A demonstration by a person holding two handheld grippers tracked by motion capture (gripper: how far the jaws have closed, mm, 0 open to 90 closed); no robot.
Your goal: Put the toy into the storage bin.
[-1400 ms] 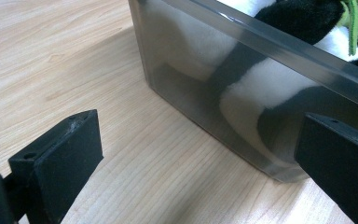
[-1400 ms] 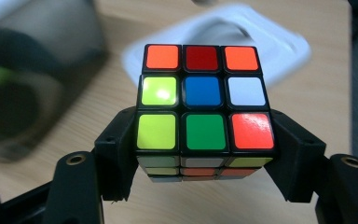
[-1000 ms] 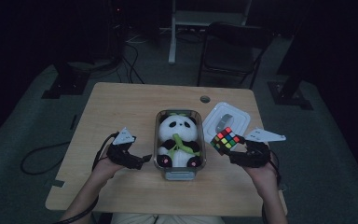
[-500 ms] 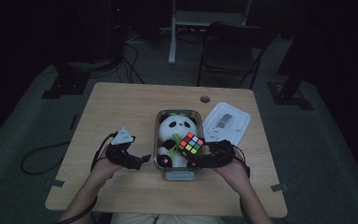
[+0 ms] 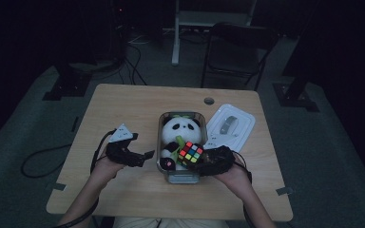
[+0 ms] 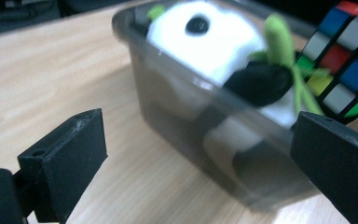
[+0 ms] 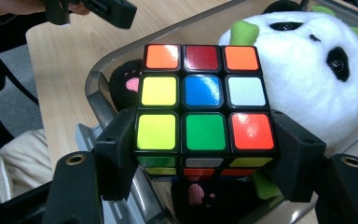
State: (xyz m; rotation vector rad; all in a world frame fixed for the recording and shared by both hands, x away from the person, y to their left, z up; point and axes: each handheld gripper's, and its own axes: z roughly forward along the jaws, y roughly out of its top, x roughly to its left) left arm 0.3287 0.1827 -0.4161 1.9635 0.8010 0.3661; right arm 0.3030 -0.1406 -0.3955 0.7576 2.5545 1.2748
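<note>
Clearly the step in hand is packing: the right gripper (image 5: 200,160) has its jaws clamped on two opposite sides of the puzzle cube (image 7: 204,108) and holds it over the near end of the clear box (image 5: 180,175), just above the legs of the toy panda (image 5: 179,133) that already lies inside. The cube hangs clear of the box floor, so it is not yet put down. The left gripper (image 5: 147,155) waits just beside the box's left wall with its jaws spread wide and nothing between them (in the left gripper view the box wall sits between the two black pads without touching either).

Next, I judge, the cube has to go down into the little room left beside the panda's feet, which looks tight; the cube may need a slight turn or a push against the soft toy before the jaws let go. The left gripper could steady the box meanwhile. The white lid (image 5: 230,128) lies on the table (image 5: 123,104) to the right of the box, still to be fitted.

No brand, label or writing can be read on anything here.
</note>
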